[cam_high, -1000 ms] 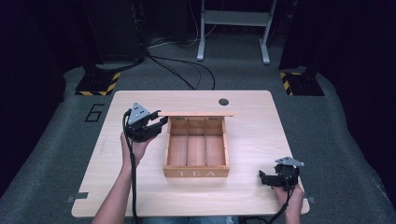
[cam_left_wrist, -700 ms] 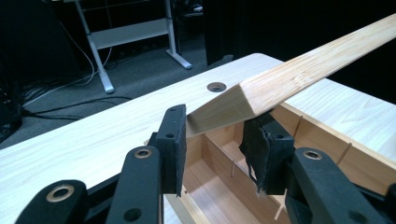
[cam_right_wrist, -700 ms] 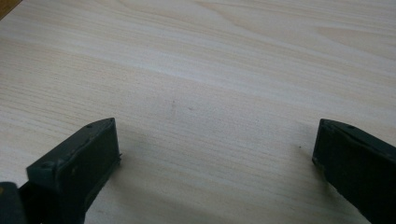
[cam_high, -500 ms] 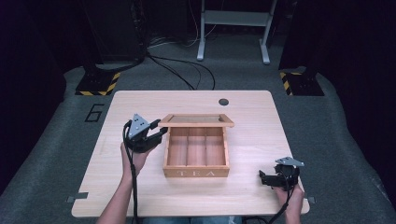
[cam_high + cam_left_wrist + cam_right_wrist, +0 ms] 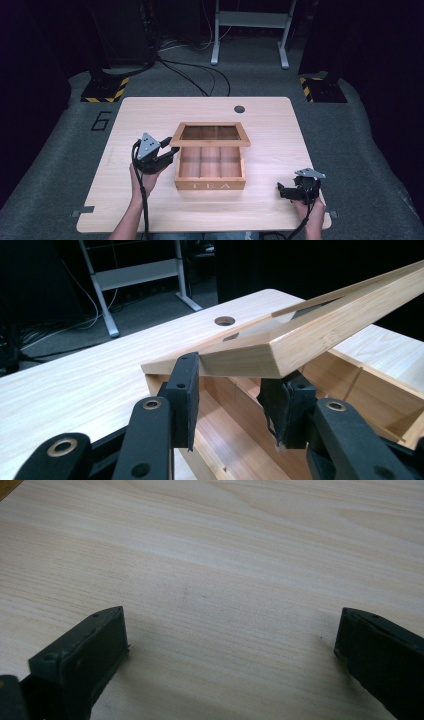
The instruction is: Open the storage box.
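Wooden counter point(image 5: 125, 200) carries everything. At its left, the left hand-held gripper point(image 5: 170, 150) is clamped on the near left corner of the lid point(image 5: 210, 142); in the left gripper view, its pads point(image 5: 184, 390) press that corner of the lid point(image 5: 300, 335) from both sides. The lid hangs tilted, part-open, over the box point(image 5: 210, 184), hinged along the far edge. The box sits mid-counter, its front marked TEA, with three compartments inside. At the right, near the front edge and well apart from the box, the right hand-held gripper point(image 5: 282, 191) rests with its jaws apart over bare wood.
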Demonstrator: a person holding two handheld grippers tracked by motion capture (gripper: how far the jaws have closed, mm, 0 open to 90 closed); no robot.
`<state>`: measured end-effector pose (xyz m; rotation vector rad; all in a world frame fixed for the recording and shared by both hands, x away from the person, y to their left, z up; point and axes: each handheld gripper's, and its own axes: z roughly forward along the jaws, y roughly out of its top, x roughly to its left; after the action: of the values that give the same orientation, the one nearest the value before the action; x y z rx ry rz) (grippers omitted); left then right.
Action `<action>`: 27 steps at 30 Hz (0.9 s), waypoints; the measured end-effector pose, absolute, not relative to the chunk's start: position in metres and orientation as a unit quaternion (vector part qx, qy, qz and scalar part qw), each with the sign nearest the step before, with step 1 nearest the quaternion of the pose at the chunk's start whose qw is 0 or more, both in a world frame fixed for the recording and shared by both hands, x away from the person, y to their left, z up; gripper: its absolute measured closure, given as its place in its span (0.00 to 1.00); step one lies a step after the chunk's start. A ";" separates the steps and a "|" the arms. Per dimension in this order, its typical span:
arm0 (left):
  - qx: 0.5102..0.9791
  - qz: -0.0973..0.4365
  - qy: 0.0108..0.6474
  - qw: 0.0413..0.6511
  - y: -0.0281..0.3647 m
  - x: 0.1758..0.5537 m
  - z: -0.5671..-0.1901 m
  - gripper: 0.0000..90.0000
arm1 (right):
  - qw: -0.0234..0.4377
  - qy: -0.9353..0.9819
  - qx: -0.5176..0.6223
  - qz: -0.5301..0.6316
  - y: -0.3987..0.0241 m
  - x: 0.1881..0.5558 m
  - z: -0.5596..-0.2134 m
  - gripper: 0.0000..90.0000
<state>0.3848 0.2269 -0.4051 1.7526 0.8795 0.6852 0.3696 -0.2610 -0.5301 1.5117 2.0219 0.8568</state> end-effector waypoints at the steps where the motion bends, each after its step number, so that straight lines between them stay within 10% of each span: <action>1: 0.726 0.283 0.366 0.509 0.227 0.383 -0.407 0.66 | 0.236 0.737 0.551 0.312 -0.261 0.370 -0.530 0.00; 27: 0.735 0.278 0.363 0.501 0.227 0.361 -0.454 0.65 | 0.236 0.737 0.551 0.312 -0.261 0.370 -0.530 0.00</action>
<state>0.3612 0.2274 -0.4544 1.7771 0.8774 0.6711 0.3696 -0.2610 -0.5301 1.5115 2.0217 0.8566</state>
